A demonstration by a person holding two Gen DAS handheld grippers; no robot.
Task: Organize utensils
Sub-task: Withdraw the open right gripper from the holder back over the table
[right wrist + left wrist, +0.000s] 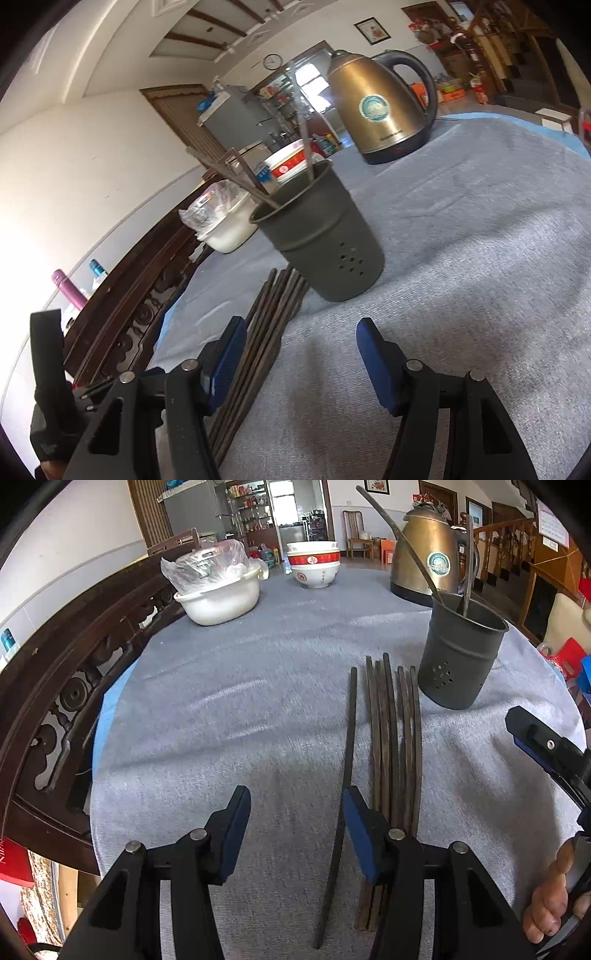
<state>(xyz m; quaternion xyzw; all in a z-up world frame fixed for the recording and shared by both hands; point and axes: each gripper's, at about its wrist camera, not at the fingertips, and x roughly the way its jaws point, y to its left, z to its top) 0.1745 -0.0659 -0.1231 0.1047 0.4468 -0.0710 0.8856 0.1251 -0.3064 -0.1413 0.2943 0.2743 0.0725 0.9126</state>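
Left gripper (295, 830) hangs low over the grey tablecloth (240, 701), jaws parted, nothing clamped. One dark chopstick (345, 786) lies apart from the rest and runs up between the two fingers, hard against the inner face of the right-hand blue pad (360, 834); whether it actually touches that pad, I cannot tell. The left-hand pad stands well clear of it. Just to the right, the bundle of brown chopsticks (397, 738) lies side by side on the cloth, passing under that same finger, outside the gap.

Over to the right gripper (301, 354): jaws apart too, only bare cloth between them. The bundle shows beside and under its left finger. Ahead stands the dark metal holder (325, 240), upright, near the far tips of the chopsticks, with a few utensils leaning inside. Behind it sits the brass kettle (376, 110).
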